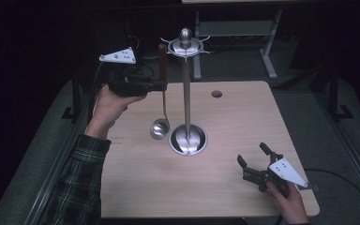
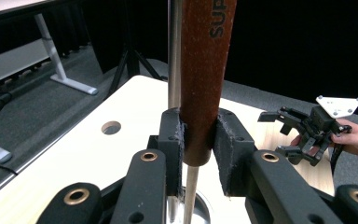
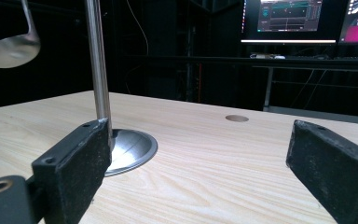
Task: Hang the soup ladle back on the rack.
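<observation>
My left gripper (image 1: 157,86) pinches the ladle (image 1: 161,101) by its brown handle, up beside the stand (image 1: 186,89) near the bench's far edge — I should lift straight, slowly. My right gripper (image 1: 253,161) rests wide open — near corner.

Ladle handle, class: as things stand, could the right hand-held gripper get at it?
Probably yes. The right hand-held gripper is open and empty near the table's front edge. The ladle hangs in the air from the left hand-held gripper, which covers part of the handle, and the stand is beside it.
</observation>
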A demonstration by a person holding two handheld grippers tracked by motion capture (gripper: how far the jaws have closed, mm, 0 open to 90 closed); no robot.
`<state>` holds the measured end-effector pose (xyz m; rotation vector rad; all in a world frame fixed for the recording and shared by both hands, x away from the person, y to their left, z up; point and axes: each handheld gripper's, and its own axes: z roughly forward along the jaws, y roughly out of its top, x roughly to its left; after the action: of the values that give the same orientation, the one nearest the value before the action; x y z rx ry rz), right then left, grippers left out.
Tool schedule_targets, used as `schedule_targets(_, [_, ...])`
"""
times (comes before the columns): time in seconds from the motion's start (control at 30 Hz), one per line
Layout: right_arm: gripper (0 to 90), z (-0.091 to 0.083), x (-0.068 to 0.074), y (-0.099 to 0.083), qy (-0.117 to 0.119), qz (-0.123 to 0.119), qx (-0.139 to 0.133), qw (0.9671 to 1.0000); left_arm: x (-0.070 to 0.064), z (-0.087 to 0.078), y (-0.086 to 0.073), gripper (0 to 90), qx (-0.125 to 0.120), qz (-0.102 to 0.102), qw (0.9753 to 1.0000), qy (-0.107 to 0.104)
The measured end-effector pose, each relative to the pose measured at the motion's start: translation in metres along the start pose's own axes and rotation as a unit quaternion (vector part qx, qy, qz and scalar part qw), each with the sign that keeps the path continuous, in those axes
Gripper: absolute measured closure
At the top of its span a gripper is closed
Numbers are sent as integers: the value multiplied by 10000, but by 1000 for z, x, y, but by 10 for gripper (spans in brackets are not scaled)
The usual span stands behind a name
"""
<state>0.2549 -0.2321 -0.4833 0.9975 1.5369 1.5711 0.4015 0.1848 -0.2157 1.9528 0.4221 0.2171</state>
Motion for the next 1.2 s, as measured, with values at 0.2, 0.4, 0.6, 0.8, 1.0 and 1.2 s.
schedule_targets(0.2, [61, 0, -1, 0, 7, 1, -11, 10000, 1, 7, -1, 737, 22, -32, 10000, -83])
schedule_targets(0.4, [61, 0, -1, 0, 16, 18, -15, 10000, 2, 11, -2, 732, 52, -22, 9999, -129])
schedule_targets(0.6, [61, 0, -1, 0, 35, 23, -14, 10000, 2, 8, -1, 684, 90, -34, 9999, -76])
schedule_targets(0.8, [61, 0, -1, 0, 31, 9, -27, 10000, -3, 1, -2, 578, 210, 14, 9997, 86])
schedule_targets(1.0, [61, 0, -1, 0, 32, 8, -14, 10000, -11, -13, -13, 430, 184, 67, 9990, 407])
schedule_targets(1.2, [61, 0, -1, 0, 22, 1, -10, 10000, -15, -28, -33, 353, 202, -143, 9972, 702])
